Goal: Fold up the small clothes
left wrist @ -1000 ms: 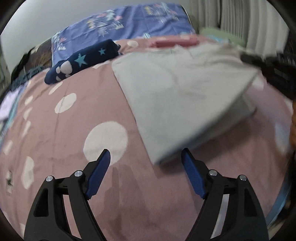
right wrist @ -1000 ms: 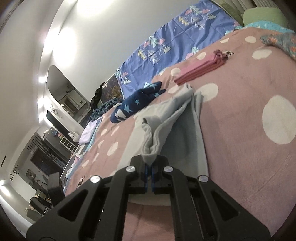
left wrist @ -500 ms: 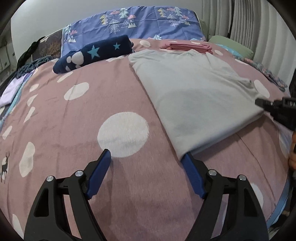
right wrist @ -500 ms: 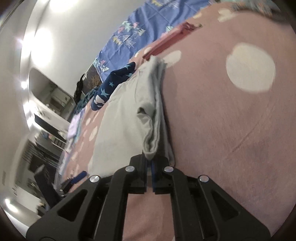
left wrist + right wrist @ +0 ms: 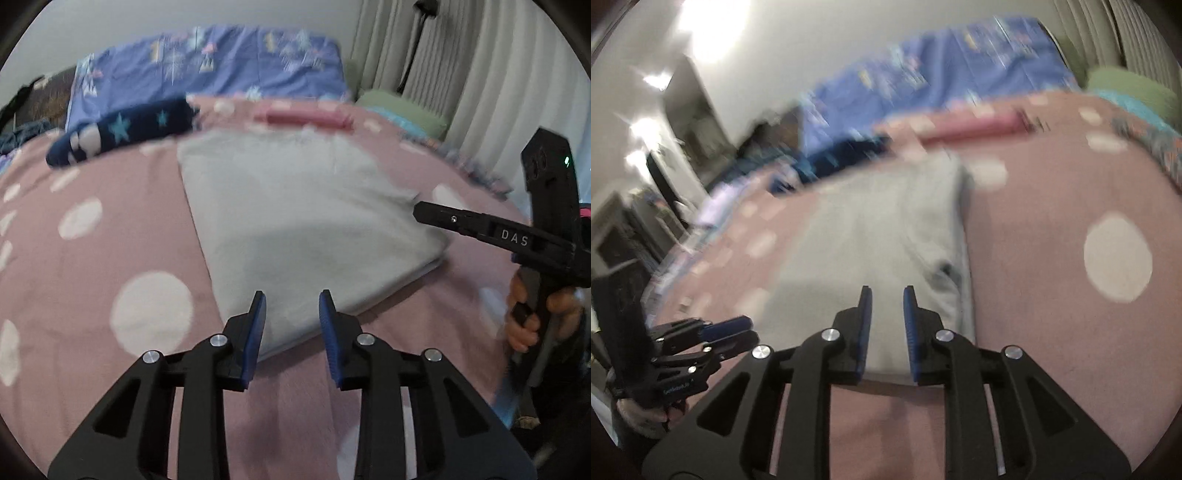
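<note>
Pointing down toward the bed, the left gripper (image 5: 291,314) had its jaws closing with a gap between them, the near corner of the grey garment (image 5: 303,229) lying under that gap, unpinched. The right gripper (image 5: 886,314) angled down too, its jaws opening, the cloth's near edge below them but not gripped. Beyond both tools the garment lay folded flat and smooth on the pink dotted bedspread (image 5: 110,258), a navy starred piece (image 5: 122,129) farther off.
</note>
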{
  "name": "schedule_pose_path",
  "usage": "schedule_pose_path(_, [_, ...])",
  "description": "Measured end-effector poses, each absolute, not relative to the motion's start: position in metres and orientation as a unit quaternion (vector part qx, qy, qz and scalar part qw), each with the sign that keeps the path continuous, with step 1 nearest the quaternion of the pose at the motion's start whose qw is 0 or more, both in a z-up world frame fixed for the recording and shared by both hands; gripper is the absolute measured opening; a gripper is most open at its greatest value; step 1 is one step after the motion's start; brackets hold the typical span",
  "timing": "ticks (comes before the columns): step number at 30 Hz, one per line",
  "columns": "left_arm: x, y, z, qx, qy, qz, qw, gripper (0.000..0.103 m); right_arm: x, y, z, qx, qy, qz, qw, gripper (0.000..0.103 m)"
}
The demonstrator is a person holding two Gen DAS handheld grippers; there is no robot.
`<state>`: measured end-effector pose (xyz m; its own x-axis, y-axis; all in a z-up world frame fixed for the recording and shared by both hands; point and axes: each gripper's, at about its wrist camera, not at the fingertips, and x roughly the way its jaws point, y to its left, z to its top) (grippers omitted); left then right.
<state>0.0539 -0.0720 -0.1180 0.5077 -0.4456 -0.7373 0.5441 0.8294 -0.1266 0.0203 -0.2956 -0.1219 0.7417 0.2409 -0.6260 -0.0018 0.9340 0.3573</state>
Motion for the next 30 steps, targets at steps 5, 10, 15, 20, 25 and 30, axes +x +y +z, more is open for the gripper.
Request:
schedule_pose_path(5, [0.054, -0.082, -0.135, 0.074, 0.418, -0.297, 0.855, 0.047, 0.024, -0.312, -0.152, 0.194, 0.400, 0.042, 0.895, 0.001])
schedule_pose_path(10, [0.036, -0.111, -0.142, 0.162, 0.402, -0.308, 0.847, 0.080, 0.023, -0.303, -0.152, 0.157, 0.403, 0.036, 0.901, 0.004])
schedule_pose_path(15, [0.037, -0.098, -0.132, 0.132, 0.397, -0.308, 0.855, 0.059, 0.017, -0.302, -0.144, 0.168, 0.398, 0.044, 0.901, 0.004])
schedule_pose_path(20, [0.048, -0.070, -0.095, 0.038, 0.373, -0.354, 0.857, 0.031, 0.027, -0.301, -0.114, 0.115, 0.362, 0.043, 0.924, 0.006])
schedule_pose_path(25, [0.081, -0.079, -0.105, 0.038, 0.390, -0.332, 0.858, 0.031, 0.062, -0.295, -0.096, 0.094, 0.344, 0.064, 0.932, 0.010])
schedule_pose_path(30, [0.086, -0.086, -0.136, 0.041, 0.415, -0.338, 0.844, 0.057, 0.089, -0.306, -0.143, 0.105, 0.400, 0.034, 0.910, 0.014])
